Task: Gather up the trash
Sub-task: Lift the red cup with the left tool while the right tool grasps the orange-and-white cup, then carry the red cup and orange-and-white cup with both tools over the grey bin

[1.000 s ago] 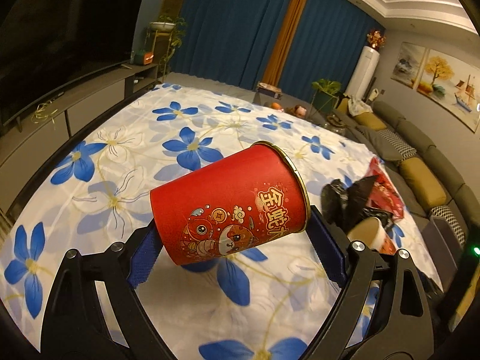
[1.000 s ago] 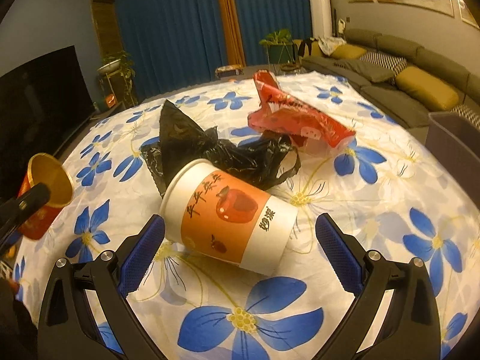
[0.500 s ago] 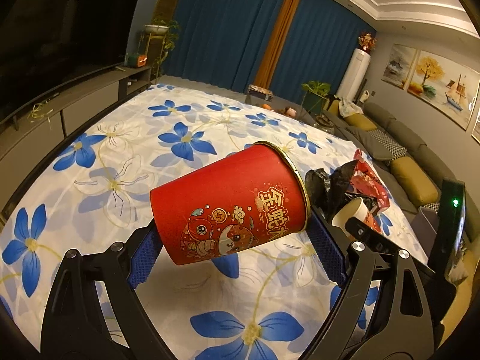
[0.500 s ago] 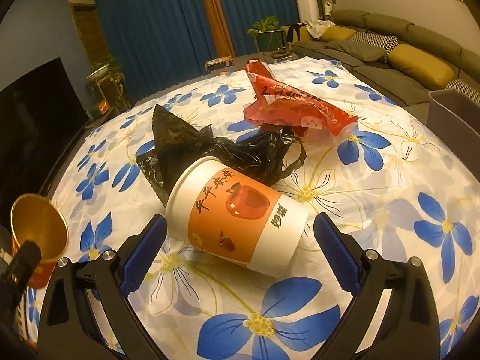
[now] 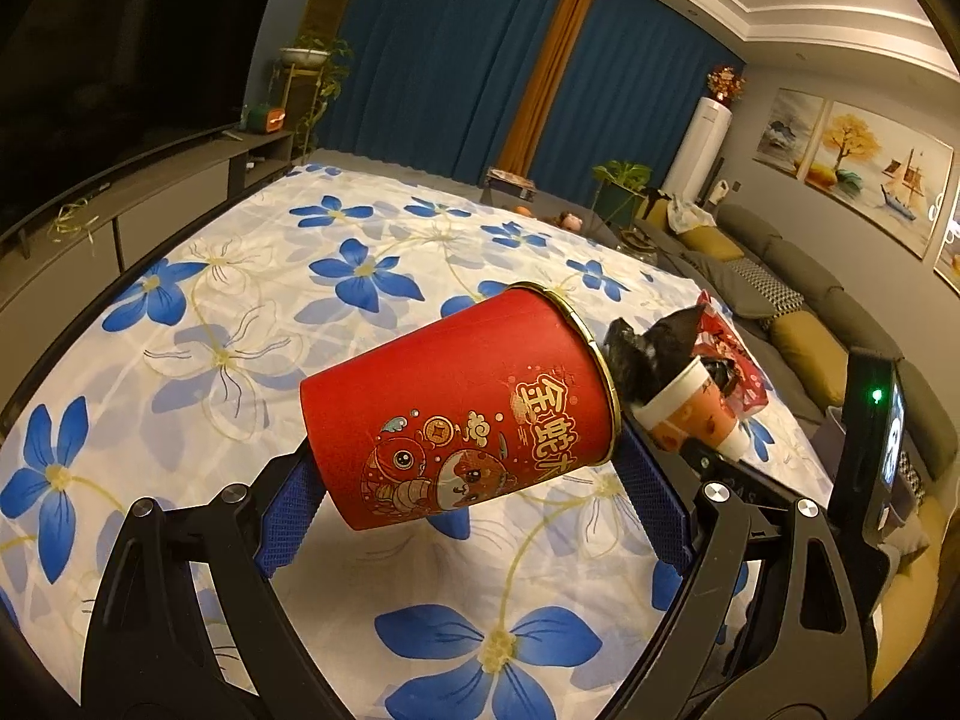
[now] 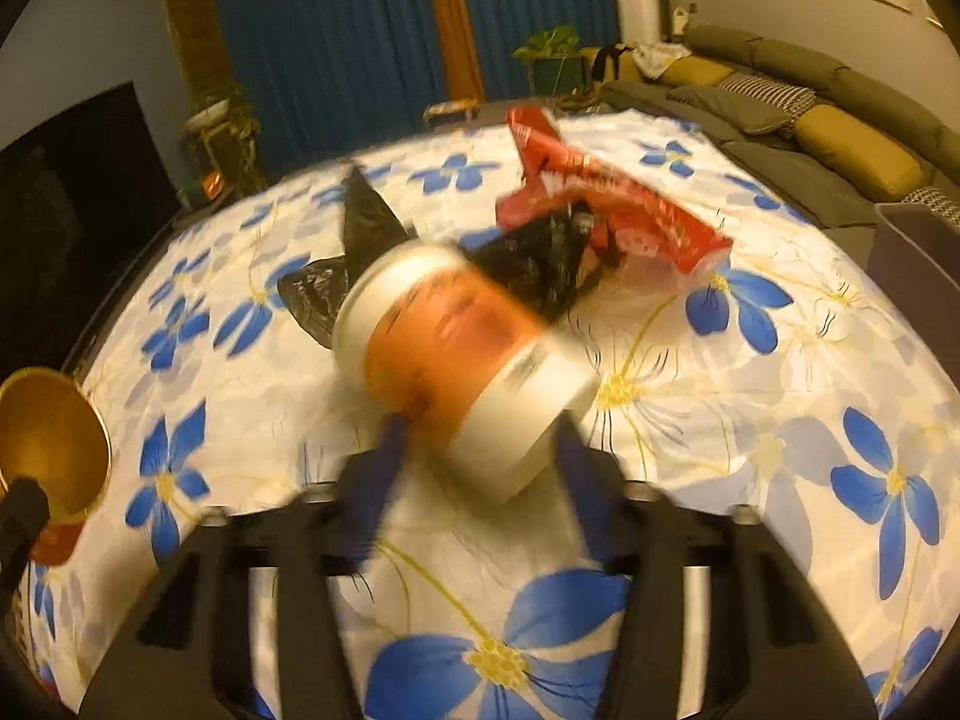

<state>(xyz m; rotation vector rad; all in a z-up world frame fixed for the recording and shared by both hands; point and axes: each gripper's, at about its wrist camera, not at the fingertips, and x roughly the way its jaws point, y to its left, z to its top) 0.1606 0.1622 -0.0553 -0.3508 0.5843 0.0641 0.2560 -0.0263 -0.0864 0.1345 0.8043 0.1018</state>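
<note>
Home living room: long sofa (image 5: 804, 300) with cushions, large television (image 5: 120, 72), blue curtains (image 5: 438, 54), framed paintings (image 5: 864, 168), potted plants (image 5: 618, 180).

Each black claw (image 5: 474, 516) has blue textured pads (image 5: 288, 516) and silver screws (image 5: 717, 490).

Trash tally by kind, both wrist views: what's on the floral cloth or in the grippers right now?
Paper cups: 2, the red cup in the left gripper and the orange-and-white cup between the right gripper's just-closing jaws.
Black plastic bags: 1, black bag crumpled behind the orange cup.
Red snack wrappers: 1, red wrapper beside the bag.
Total: 4
</note>
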